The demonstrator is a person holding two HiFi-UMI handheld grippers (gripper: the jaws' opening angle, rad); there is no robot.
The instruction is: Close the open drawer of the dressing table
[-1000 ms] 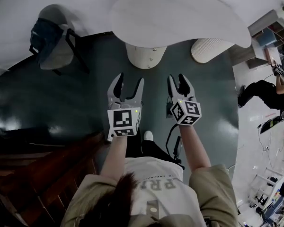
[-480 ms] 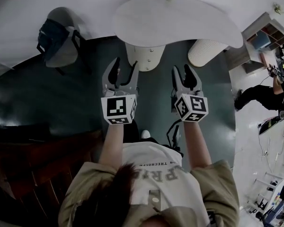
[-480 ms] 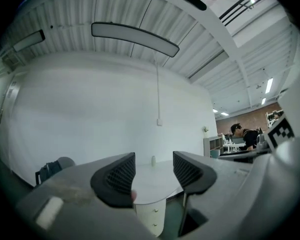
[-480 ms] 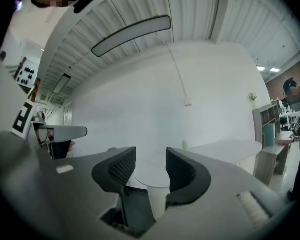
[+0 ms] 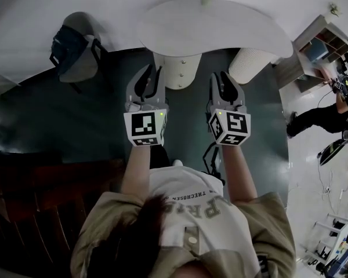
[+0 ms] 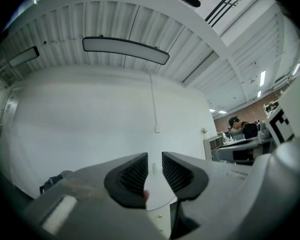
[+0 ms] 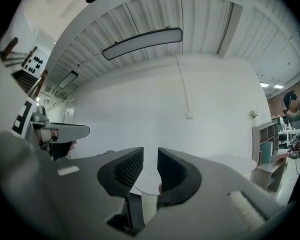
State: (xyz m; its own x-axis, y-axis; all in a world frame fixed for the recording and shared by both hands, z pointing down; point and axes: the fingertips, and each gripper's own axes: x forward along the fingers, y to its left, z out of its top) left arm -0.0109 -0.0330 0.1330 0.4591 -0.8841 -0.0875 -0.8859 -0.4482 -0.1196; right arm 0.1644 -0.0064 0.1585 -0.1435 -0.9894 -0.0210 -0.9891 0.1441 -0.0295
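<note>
One smooth kidney-shaped white tabletop [image 5: 220,25], rounded pedestal [image 5: 180,71], perhaps ribbed stool [image 5: 250,63]

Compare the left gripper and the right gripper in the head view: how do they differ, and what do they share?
The left gripper has its marker cube nearly square to the camera; on the right gripper the cube is turned, showing two marked faces. The left gripper's tips overlap the table's white pedestal; the right gripper's lie clear of it. Shared: both jaws closing, narrow gap, nothing between.
</note>
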